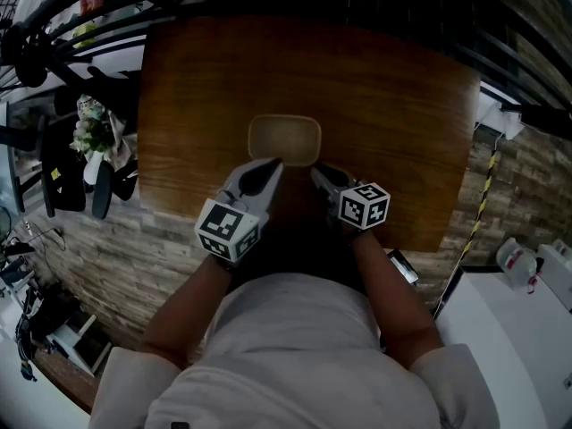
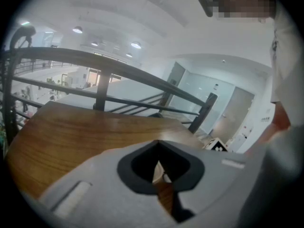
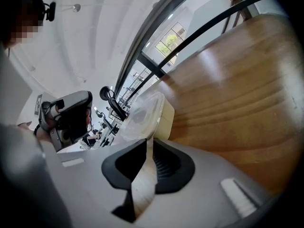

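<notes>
Early going, by the look of things. Mid-table (image 1: pixel 393 105): a beige box (image 1: pixel 284 139) capped with a clear lid (image 3: pixel 141 114), seated flat with no lifted corner to be seen.

At the box's 6 o'clock, the left gripper (image 1: pixel 275 164): clenched, only a sliver of gap between the jaws, tips right against the near rim. Hard to tell whether any rim is caught in that sliver; tan and a white speck visible there, nothing more.

At the box's 5 o'clock, the right gripper (image 1: pixel 317 172): clamped, seemingly on the lid's near edge, a pale strip running straight down between the ridged pads in the right gripper view.

Done so far, judging from this: both tools brought in close and a pinch taken on the lid. Left: the lid not yet raised, the box not yet open, contents unseen through the cloudy plastic.
</notes>
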Action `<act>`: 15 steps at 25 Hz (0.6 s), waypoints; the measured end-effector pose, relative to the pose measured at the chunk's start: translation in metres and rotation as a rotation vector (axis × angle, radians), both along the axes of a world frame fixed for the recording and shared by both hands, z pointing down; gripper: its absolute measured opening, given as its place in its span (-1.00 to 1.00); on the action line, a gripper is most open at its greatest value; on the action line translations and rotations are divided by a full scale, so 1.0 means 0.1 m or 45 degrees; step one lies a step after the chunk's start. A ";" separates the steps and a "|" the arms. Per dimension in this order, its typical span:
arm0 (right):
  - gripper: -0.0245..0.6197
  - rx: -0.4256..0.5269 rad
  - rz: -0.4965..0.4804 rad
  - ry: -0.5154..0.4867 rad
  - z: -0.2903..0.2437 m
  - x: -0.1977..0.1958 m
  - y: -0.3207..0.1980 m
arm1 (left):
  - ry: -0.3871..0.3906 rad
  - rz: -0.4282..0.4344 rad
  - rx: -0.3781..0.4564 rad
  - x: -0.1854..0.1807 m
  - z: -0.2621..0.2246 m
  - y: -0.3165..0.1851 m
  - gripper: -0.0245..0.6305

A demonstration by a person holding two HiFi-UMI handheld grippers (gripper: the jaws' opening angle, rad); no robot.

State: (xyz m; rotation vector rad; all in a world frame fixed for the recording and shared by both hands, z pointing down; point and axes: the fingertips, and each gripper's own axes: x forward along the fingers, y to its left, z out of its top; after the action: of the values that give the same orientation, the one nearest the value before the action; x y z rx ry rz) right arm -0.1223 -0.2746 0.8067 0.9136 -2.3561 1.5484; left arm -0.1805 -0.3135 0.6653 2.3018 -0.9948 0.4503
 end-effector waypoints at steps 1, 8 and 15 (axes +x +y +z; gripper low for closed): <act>-0.78 -0.002 0.001 0.000 0.00 0.00 0.00 | -0.001 0.002 0.001 0.00 0.00 0.00 -0.92; -0.82 -0.011 0.011 -0.012 0.01 0.01 0.01 | -0.005 0.000 -0.003 -0.01 0.02 0.02 -0.92; -0.86 -0.017 0.019 -0.013 0.01 -0.03 0.01 | -0.006 -0.007 -0.003 -0.08 0.03 0.04 -0.92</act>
State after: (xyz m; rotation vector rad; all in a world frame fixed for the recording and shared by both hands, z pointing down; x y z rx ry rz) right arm -0.1258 -0.2733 0.8072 0.9249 -2.3480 1.5768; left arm -0.1880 -0.3096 0.6680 2.2964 -1.0018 0.4546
